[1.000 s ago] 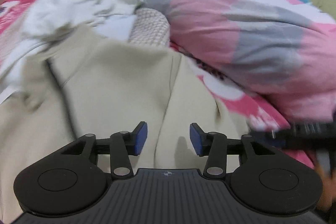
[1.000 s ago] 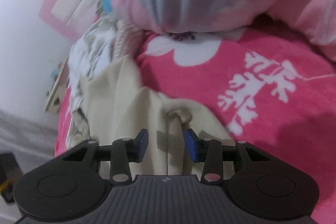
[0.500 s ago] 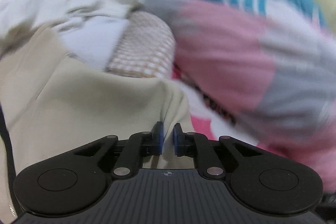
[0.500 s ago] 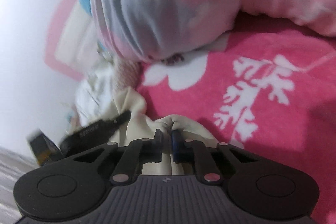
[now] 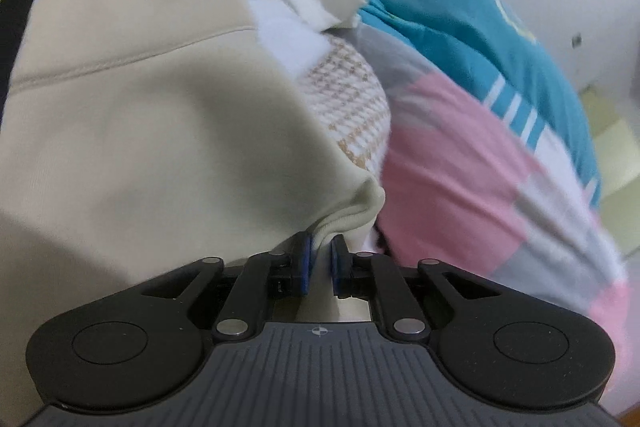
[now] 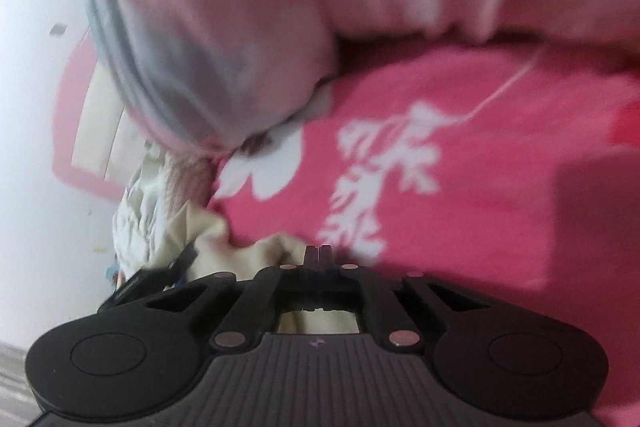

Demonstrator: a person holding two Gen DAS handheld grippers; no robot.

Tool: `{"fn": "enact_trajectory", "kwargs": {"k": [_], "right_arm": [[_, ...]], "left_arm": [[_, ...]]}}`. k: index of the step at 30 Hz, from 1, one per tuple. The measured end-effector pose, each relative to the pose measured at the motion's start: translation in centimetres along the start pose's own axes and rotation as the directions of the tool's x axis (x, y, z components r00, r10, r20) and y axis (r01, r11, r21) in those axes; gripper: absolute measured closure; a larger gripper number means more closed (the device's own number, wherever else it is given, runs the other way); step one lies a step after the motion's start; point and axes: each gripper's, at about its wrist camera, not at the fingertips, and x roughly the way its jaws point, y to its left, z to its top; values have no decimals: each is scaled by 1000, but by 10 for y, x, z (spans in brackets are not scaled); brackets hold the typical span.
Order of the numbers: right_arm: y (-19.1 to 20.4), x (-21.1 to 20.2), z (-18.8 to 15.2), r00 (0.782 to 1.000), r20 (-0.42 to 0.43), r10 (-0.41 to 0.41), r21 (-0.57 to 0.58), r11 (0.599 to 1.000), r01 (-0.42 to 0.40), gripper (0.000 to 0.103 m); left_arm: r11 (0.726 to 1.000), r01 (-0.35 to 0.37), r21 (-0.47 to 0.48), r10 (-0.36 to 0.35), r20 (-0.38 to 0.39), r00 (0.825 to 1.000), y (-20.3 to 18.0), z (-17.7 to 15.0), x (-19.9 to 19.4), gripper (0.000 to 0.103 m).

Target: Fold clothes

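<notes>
left gripper (image 5: 319, 261) and right gripper (image 6: 319, 257) both clamped on beige garment (image 5: 160, 131)

Soft even indoor light; heavy motion blur; fisheye-bent edges.

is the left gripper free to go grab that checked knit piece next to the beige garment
Probably not yet: the left gripper has its jaws shut on the beige garment's hem, though the checked knit piece lies uncovered just ahead.

Bed: covered by a pink blanket (image 6: 500, 163) with white floral print.
On it: pink-and-grey duvet (image 6: 224, 7), beige garment (image 5: 140, 131), heap of mixed clothes (image 5: 352, 83) beyond the garment.
</notes>
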Motion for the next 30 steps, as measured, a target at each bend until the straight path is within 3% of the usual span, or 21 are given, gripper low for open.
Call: {"fn": "enact_trajectory", "kwargs": {"k": [4,7,10,13,15,19,23,27,30], "right_arm": [[30,-11,2,997,54,59,-187,981,-48,101],[57,-1,-6,993,8,114,-323,941,-105,100],[65,20,-21,991,-79,107,-420,898,-131,100],[52,44,-30,993,-112,27,-412,909,-71,103],[49,46,-30,992,-123,38,-388,918,-83,103],[49,43,-28,991,-124,57,-389,916,-102,102],[56,30,-30,990,-111,86,-406,905,-124,99],[77,-1,-41,979,-139,146,-518,832,-198,97],[99,-20,-68,957,-245,157,-620,733,-279,97]], "left_arm": [[998,18,61,-18,-2,1000,-16,7,-8,78],[983,-21,184,26,-22,999,-38,8,7,78],[974,-96,206,105,-31,994,-39,11,33,78],[997,-61,44,63,-47,997,-20,21,37,79],[998,0,-65,-3,-46,999,-8,25,26,78],[998,27,-63,-28,-23,999,-9,32,-35,62],[998,47,-46,-47,1,999,-11,39,-99,59],[982,-86,167,92,-28,995,-28,1,-179,58],[929,-199,313,217,-25,976,-35,-51,-229,58]]}}
